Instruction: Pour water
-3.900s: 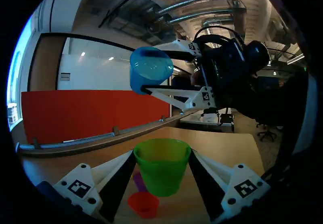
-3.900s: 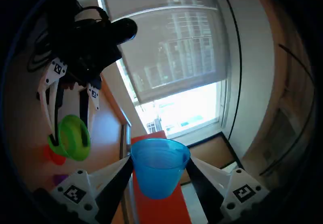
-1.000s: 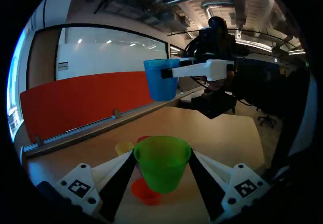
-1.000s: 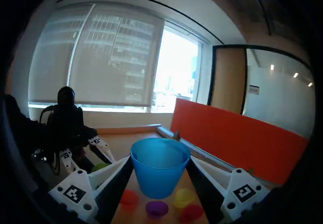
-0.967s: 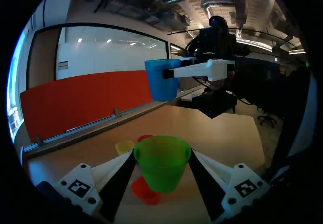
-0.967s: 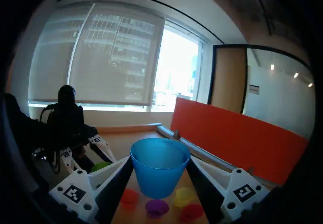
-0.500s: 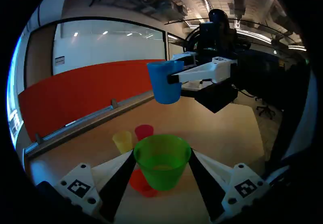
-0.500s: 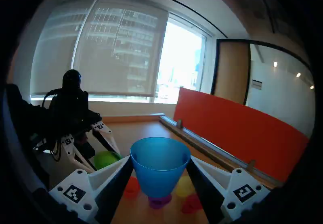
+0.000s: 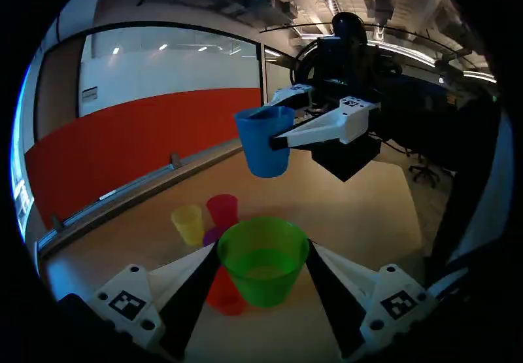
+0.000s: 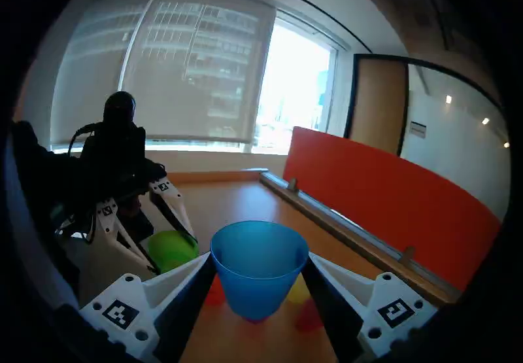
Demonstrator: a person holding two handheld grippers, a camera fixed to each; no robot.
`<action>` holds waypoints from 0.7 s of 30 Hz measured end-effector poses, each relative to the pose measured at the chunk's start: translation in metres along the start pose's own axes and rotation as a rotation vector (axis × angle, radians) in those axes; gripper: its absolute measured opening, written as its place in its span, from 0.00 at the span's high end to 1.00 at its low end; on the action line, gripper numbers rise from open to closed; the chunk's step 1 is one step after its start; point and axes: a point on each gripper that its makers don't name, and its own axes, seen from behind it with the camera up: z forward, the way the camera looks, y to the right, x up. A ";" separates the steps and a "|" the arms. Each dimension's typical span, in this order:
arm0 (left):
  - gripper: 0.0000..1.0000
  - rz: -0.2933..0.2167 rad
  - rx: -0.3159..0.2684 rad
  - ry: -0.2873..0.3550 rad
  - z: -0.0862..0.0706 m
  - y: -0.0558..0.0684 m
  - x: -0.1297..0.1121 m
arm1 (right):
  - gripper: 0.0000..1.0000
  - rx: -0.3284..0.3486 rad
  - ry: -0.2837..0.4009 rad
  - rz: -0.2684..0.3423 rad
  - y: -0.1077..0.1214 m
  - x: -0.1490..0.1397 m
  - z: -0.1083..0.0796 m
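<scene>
While the table [image 9: 372, 212] spans the lower left gripper view, the left gripper [image 9: 263, 250] is clamped on the green cup [image 9: 263, 278] at bottom centre. The right gripper [image 10: 259, 261] is clamped on the blue cup [image 10: 258, 291], bottom centre of its view. Small cups [image 9: 188, 224] stand left of centre.

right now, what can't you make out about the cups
- Left gripper view: blue cup, its own wall hides the inside.
- Right gripper view: blue cup, inside too dim to tell any water.
- Left gripper view: purple cup, a sliver behind the green cup and red cup.
- Left gripper view: orange cup, partly covered by the green cup.
- Right gripper view: small cups, hidden behind the blue cup but for coloured edges.
</scene>
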 end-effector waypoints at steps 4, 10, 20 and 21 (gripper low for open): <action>0.10 0.000 -0.018 -0.013 0.004 0.007 -0.006 | 0.09 0.005 -0.021 -0.014 -0.003 -0.012 -0.001; 0.10 -0.001 -0.039 -0.040 0.011 0.015 -0.018 | 0.09 0.012 -0.052 -0.022 -0.006 -0.028 -0.002; 0.10 0.009 -0.064 -0.096 0.020 0.023 -0.040 | 0.09 0.043 -0.105 -0.009 -0.012 -0.058 0.001; 0.10 0.011 -0.068 -0.102 0.021 0.025 -0.042 | 0.09 0.047 -0.112 -0.009 -0.012 -0.062 0.002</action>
